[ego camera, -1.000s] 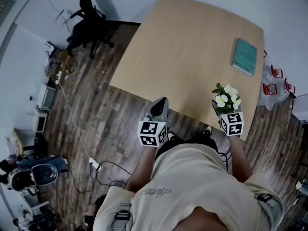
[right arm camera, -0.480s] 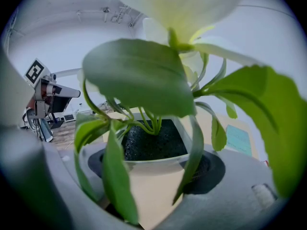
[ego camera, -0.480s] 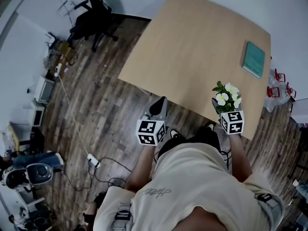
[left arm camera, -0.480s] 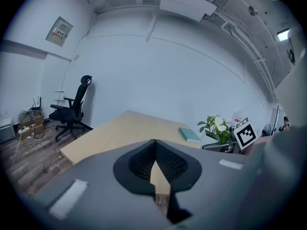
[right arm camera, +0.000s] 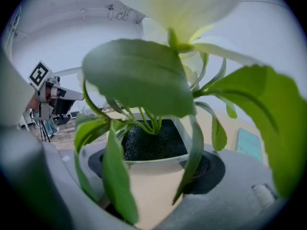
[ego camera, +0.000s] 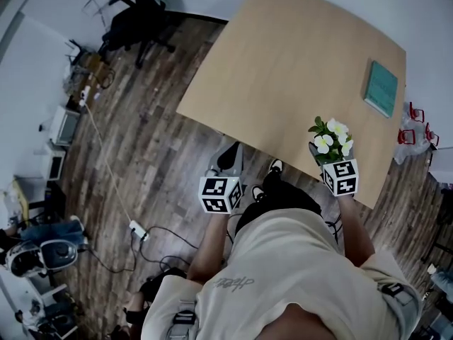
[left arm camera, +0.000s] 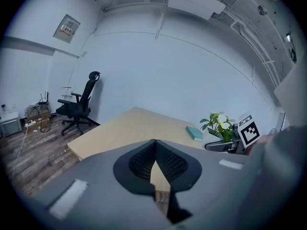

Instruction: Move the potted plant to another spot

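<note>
The potted plant (ego camera: 329,139), with white flowers and green leaves in a small white pot (right arm camera: 153,174), hangs over the near right part of the wooden table (ego camera: 283,76). My right gripper (ego camera: 324,160) is shut on the pot, one jaw on each side of it in the right gripper view, where leaves fill most of the picture. My left gripper (ego camera: 228,159) is held over the floor just off the table's near edge. Its pads (left arm camera: 165,162) meet at the tip with nothing between them. From the left gripper view the plant (left arm camera: 219,126) shows at the right.
A teal book (ego camera: 383,88) lies near the table's far right edge. A black office chair (ego camera: 138,23) stands beyond the table's left corner. Cables and a power strip (ego camera: 136,230) trail over the wooden floor at left. Red objects (ego camera: 417,129) sit right of the table.
Both grippers have drawn back a little from the table, the plant still in the right one. The left tip has come off the table's edge. A shoe now shows by that edge.
</note>
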